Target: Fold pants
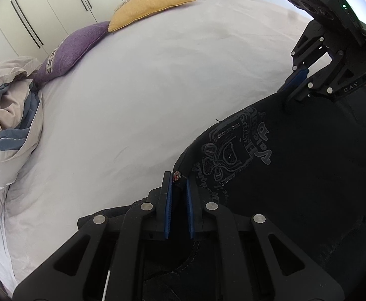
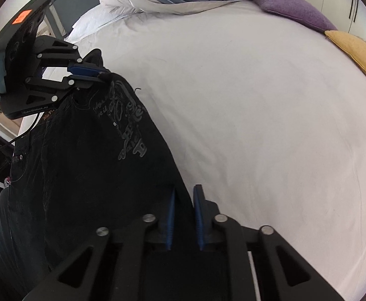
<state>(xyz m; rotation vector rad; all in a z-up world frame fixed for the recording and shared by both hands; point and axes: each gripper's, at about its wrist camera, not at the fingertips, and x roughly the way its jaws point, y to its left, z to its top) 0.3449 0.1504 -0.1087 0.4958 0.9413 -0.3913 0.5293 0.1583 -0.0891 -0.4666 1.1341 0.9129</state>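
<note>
Both claws were pinched on the top edge of the dark pants, one at each end of it. Left claw: its two blue pads stood nearly together, with a fold of the dark cloth caught between them and a small metal stud of the pants showing right at the tips. Seen from the right wrist, that same claw gripped a corner of the pants and held it lifted off the bed sheet. Right claw: its blue pads were drawn close on the pants' edge, the cloth running down between them. From the left wrist view it came in from the upper right, its tips sunk into the dark cloth, so the pad contact itself was hidden there.

The pants hung and spread between the two claws over the near side of the white bed, with grey embroidered lettering and a figure on the side facing the cameras. Well apart from them, along the far edge of the bed, lay a purple pillow and a yellow pillow just beside each other, and a bunched grey and blue duvet. White wardrobe doors stood behind.
</note>
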